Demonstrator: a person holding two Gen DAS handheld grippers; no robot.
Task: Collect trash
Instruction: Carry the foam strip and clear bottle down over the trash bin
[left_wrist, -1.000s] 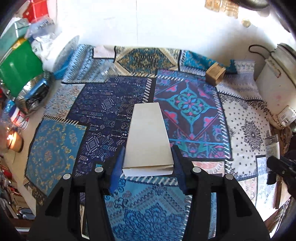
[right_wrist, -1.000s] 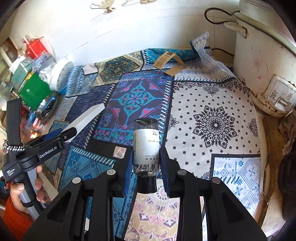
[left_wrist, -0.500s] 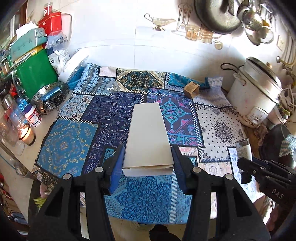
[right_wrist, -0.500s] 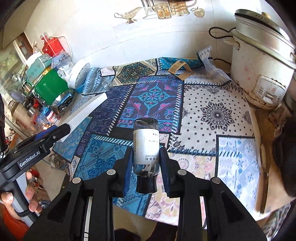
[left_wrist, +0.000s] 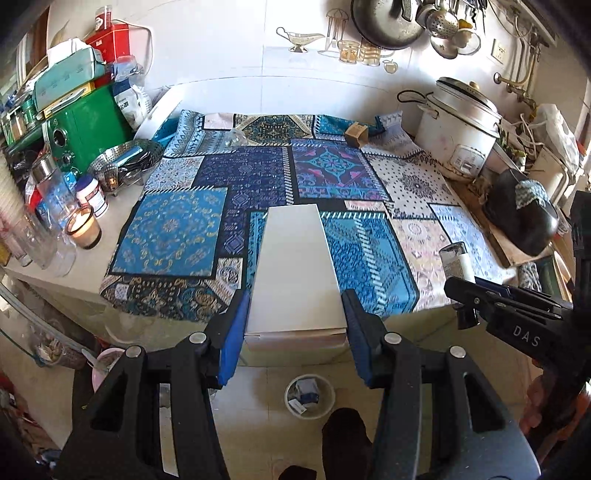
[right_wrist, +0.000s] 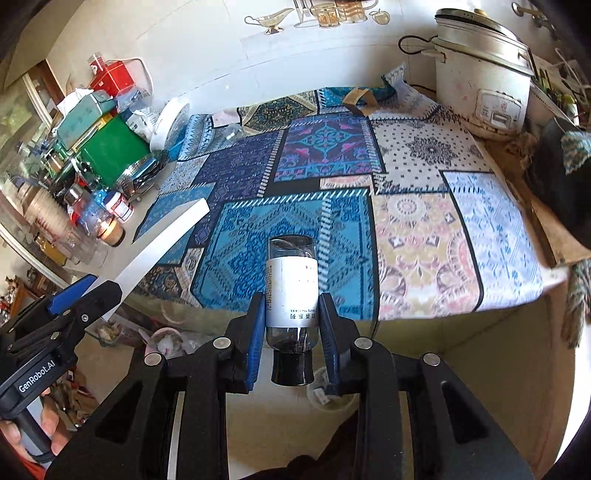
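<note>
A: Left gripper?
B: Pinching a white box by its sides, held above the counter's front edge.
A: Right gripper?
B: Clamped on a bottle, cap toward the camera, bottom out over the cloth.
A: Bin?
B: On the floor below, some scraps inside.

A patchwork cloth of blue, teal, navy and pale floral squares covered the counter. The flat box was plain white; the bottle dark with a white label and black cap. Blue pads lined black grippers beside a green appliance.
</note>
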